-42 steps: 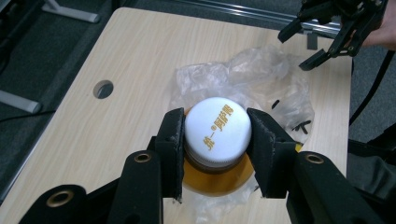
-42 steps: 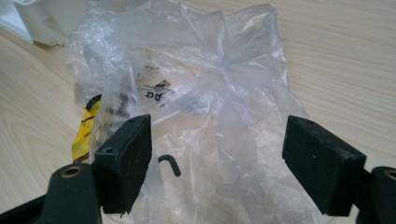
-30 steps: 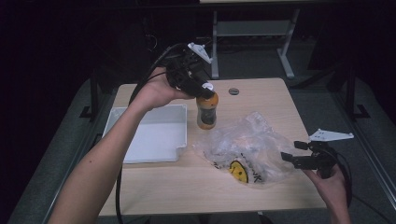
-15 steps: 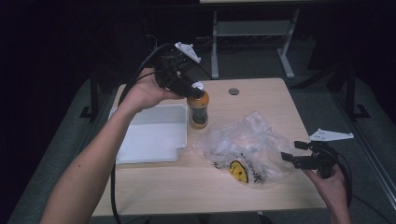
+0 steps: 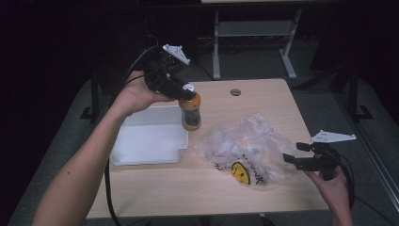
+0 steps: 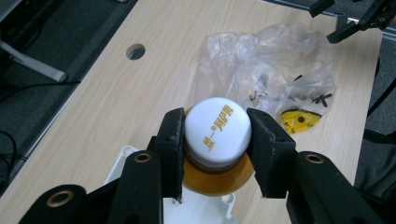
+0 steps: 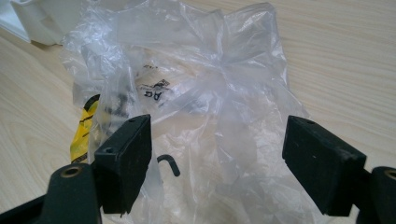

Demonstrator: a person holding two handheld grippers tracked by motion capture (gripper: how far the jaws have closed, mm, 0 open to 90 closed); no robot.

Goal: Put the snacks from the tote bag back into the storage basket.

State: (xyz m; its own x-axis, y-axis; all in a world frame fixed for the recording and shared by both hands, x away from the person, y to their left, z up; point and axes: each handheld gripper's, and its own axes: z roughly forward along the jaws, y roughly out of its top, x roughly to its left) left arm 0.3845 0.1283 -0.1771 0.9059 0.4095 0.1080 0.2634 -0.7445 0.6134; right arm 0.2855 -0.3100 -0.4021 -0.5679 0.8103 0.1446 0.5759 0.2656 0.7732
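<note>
Between left gripper pads: white cap of orange bottle, clamped from both sides, bottle hanging over tray edge; keep squeeze firm, bottle upright, lower inside rim; right gripper wide open, empty, plastic bag just ahead.

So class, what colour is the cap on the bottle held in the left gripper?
White with gold lettering, on the orange bottle's round cap; clearest in the left gripper view.

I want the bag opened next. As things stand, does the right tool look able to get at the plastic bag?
Probably yes. The right tool sits at the edge of the plastic bag with its jaws open and nothing between it and the film. The left tool is off at the bottle, out of the way.
</note>
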